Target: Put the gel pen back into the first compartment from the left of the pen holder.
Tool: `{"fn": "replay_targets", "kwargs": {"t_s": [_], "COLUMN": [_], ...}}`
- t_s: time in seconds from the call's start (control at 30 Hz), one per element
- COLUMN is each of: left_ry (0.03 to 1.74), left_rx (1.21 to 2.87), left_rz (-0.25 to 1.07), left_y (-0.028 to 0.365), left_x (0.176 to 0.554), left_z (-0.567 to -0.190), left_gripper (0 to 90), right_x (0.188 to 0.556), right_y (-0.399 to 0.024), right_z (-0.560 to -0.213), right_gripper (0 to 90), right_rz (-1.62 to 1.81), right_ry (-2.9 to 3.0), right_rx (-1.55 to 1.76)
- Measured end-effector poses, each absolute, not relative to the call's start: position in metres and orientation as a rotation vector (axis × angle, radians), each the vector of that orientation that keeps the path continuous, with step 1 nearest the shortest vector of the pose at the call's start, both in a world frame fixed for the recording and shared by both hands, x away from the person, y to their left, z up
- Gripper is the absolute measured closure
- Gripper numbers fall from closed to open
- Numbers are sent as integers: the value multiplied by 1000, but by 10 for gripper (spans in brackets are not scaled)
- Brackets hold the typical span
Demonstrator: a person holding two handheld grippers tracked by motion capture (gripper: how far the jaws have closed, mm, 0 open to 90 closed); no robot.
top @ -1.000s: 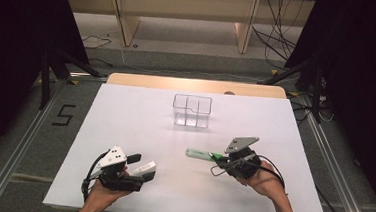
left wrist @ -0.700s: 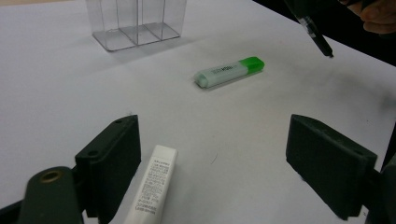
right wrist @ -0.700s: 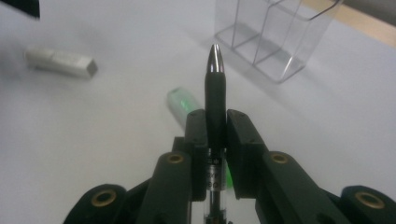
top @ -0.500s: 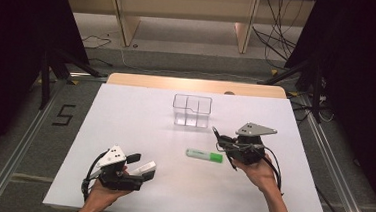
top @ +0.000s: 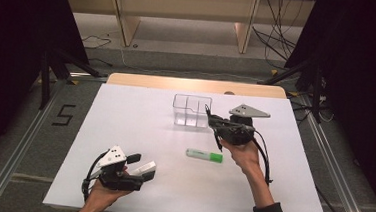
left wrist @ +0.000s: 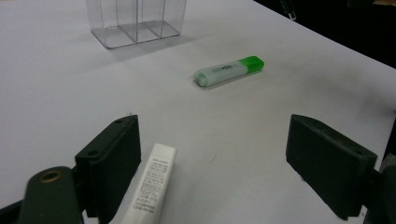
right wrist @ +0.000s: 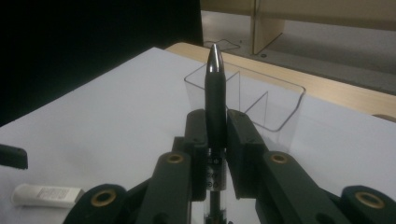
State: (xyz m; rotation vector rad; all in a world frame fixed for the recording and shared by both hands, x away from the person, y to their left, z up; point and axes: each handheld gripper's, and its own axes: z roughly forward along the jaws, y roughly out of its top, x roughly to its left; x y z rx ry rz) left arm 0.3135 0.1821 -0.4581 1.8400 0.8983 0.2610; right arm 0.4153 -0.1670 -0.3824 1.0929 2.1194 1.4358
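In the right gripper view the pen's lower barrel is hidden between the clamped jaws, and its print is too blurred to read. In the left gripper view the white tube is cut off by the bottom edge, and the clear organizer by the top edge.

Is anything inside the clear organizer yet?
The clear organizer looks empty in each compartment. The right gripper holds a black pen beside it, covering part of its right wall from above.
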Motion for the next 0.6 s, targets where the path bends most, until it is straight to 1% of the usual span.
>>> {"fn": "replay_targets", "kwargs": {"t_s": [0.6], "left_ry": [898], "left_rx": [1839], "left_rz": [259], "left_y": [182], "left_x": [313], "left_z": [-458], "left_gripper": [178], "right_x": [450], "right_y": [-134], "right_z": [-365], "right_gripper": [798], "right_rz": [1477], "right_ry": [2074], "right_rx": [1116]}}
